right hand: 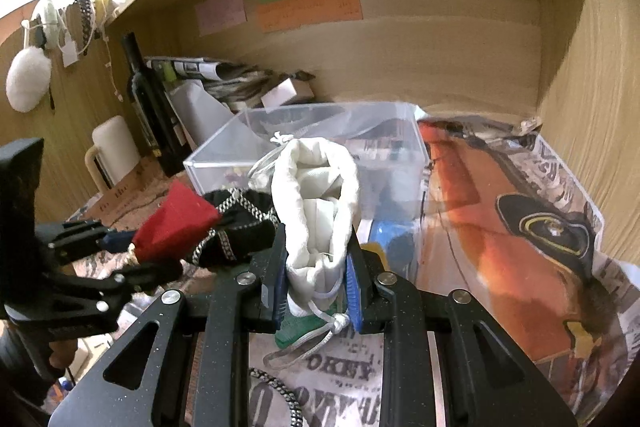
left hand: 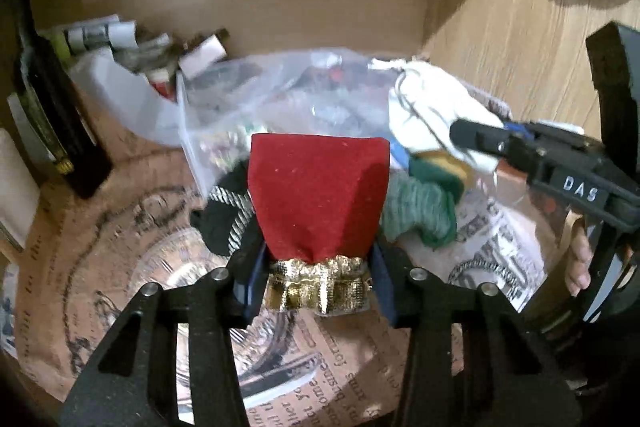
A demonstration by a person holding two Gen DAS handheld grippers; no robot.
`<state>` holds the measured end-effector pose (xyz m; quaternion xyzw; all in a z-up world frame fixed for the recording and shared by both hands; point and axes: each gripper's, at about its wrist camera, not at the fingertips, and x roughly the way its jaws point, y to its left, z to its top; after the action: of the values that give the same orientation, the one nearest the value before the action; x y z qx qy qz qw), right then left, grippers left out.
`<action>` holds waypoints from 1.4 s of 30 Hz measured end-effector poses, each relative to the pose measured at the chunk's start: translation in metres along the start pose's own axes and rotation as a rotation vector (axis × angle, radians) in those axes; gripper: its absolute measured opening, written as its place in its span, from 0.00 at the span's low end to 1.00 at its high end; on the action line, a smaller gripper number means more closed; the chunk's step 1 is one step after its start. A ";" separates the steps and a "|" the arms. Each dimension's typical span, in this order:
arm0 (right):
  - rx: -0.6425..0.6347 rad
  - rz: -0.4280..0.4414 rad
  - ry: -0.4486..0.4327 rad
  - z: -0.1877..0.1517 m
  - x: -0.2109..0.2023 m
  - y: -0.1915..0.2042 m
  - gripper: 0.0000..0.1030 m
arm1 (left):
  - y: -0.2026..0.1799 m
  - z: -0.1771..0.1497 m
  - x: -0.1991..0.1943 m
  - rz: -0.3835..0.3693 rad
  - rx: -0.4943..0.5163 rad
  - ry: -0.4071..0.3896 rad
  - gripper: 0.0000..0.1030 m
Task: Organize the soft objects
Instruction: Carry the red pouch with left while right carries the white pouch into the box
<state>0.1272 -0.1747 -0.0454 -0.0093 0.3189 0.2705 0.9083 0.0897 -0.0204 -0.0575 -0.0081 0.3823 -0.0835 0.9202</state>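
Observation:
My left gripper (left hand: 316, 283) is shut on a red velvet pouch (left hand: 318, 195) with a gold band, held above the newspaper-covered shelf. It also shows at the left of the right wrist view (right hand: 172, 227). My right gripper (right hand: 316, 287) is shut on a white drawstring pouch (right hand: 316, 207), held upright in front of a clear plastic box (right hand: 224, 155). The white pouch also shows in the left wrist view (left hand: 432, 111). A black pouch with silver trim (right hand: 240, 227) and a green knitted piece (left hand: 424, 203) lie on the shelf between the grippers.
A dark wine bottle (right hand: 148, 103) and a white mug (right hand: 112, 147) stand at the left. Rolled papers and small boxes (right hand: 224, 75) lie at the back. Wooden walls close in the back and right. Newspaper (right hand: 520, 227) covers the shelf.

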 end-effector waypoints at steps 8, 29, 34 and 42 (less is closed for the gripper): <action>-0.029 -0.004 -0.087 0.029 -0.007 0.005 0.21 | 0.018 0.048 -0.020 0.039 -0.032 -0.114 0.44; -0.091 -0.022 -0.016 0.080 0.079 0.005 0.21 | 0.078 0.120 0.086 0.018 -0.120 -0.002 0.44; -0.104 -0.045 0.058 0.079 0.107 0.004 0.21 | 0.077 0.118 0.112 0.013 -0.107 0.063 0.44; -0.089 -0.064 0.121 0.075 0.121 -0.002 0.27 | 0.072 0.111 0.130 -0.005 -0.098 0.119 0.56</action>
<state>0.2499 -0.1038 -0.0570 -0.0762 0.3603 0.2542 0.8943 0.2684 0.0244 -0.0760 -0.0491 0.4400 -0.0675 0.8941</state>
